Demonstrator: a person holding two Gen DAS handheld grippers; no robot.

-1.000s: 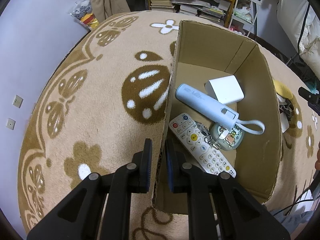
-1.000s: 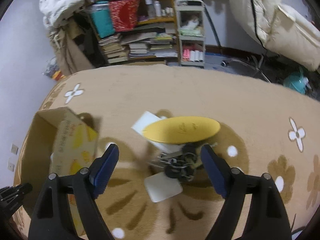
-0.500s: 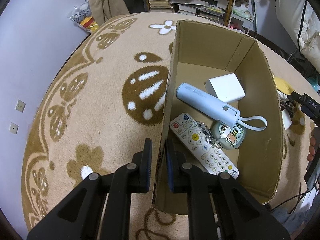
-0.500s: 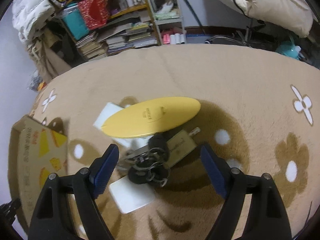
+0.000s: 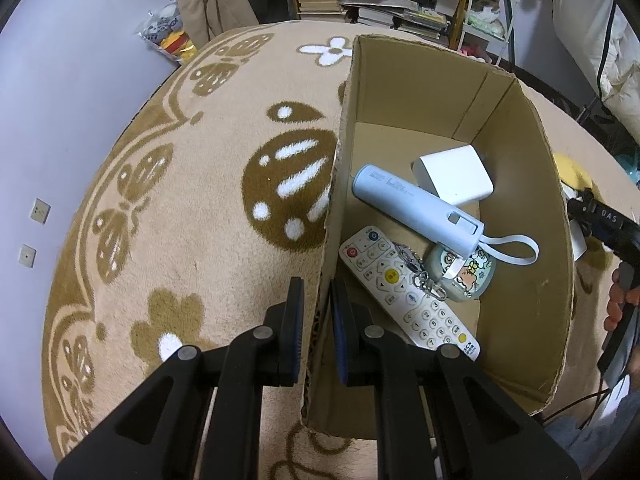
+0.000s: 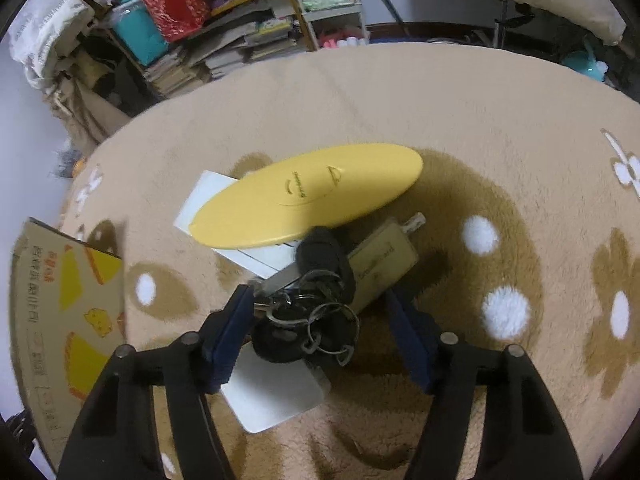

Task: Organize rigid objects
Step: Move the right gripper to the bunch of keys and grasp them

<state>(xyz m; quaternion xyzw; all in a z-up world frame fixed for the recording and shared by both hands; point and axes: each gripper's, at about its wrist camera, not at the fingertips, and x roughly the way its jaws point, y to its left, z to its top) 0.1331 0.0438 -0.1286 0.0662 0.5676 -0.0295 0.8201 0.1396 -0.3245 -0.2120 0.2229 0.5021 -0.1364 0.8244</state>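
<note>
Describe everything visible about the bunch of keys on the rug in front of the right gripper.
The bunch of keys is a tangle of metal split rings, a silver key blade and black fobs, lying on the beige patterned rug. It rests partly over a white flat card and touches a tan rectangular tag, just below the yellow oval case. The right gripper stands open around it, its blue pads on either side, not closed on it.

Left view peers steeply down, close over the cardboard box [image 5: 516, 208]; right view looks down close on the rug [image 6: 460, 112], box at its lower left.
</note>
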